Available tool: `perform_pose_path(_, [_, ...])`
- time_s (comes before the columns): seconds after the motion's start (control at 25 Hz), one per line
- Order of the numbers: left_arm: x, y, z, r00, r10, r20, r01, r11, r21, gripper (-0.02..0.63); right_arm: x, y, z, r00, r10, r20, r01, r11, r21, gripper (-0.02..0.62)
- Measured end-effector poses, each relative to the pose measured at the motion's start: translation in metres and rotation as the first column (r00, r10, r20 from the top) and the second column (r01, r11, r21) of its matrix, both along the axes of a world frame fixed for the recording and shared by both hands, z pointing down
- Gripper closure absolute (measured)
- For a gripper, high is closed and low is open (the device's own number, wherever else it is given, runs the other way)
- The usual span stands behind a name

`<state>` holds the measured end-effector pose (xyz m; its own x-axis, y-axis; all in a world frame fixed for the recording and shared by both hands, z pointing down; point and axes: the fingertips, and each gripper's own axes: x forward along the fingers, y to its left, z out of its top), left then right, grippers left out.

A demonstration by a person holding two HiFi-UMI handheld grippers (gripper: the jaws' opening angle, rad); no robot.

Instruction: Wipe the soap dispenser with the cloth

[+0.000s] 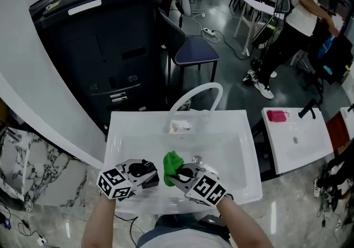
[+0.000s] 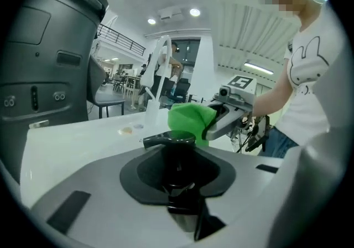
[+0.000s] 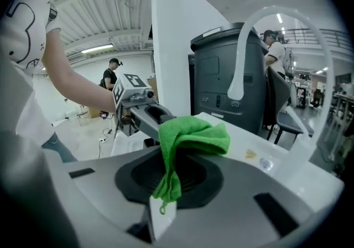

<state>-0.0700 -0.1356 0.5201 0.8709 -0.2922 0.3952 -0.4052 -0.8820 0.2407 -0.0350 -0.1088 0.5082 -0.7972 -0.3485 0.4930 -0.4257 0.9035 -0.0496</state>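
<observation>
My L gripper (image 1: 148, 176) grips the black soap dispenser (image 2: 176, 153). R gripper (image 1: 180, 175) is clenched on the green cloth (image 1: 172, 164), just right of dispenser, over near part of sink (image 1: 127, 130).

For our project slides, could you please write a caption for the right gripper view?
The right tool grips a green cloth at the white sink, opposite the left tool.

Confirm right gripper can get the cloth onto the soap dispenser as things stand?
Likely yes. The right gripper has its jaws shut on the cloth, which sits close beside the soap dispenser held in the left gripper. Nothing shows between them above the sink.
</observation>
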Motion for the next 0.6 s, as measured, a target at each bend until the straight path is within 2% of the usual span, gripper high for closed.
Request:
perform_pose_path(0.24, [-0.002, 0.015, 0.028, 0.998, -0.058, -0.034, 0.057, 0.997, -0.044, 0.499, -0.03, 0.01, 0.045, 0.998, -0.039, -0.054, 0.033, 0.993, -0.112, 0.546])
perform_pose_path(0.36, [-0.006, 0.015, 0.029, 0.99, -0.118, -0.074, 0.115, 0.992, -0.052, 0.499, -0.034, 0.012, 0.057, 0.999, -0.029, -0.046, 0.021, 0.985, -0.169, 0.546])
perform_pose_path(0.48, [-0.012, 0.013, 0.033, 0.979, -0.204, -0.03, 0.203, 0.979, -0.031, 0.487, -0.034, 0.013, 0.064, 0.998, -0.023, -0.054, 0.013, 0.982, -0.189, 0.546])
perform_pose_path(0.6, [-0.02, 0.012, 0.034, 0.944, -0.329, 0.02, 0.329, 0.944, 0.005, 0.488, -0.037, 0.015, 0.067, 0.998, -0.023, -0.05, 0.013, 0.979, -0.204, 0.546])
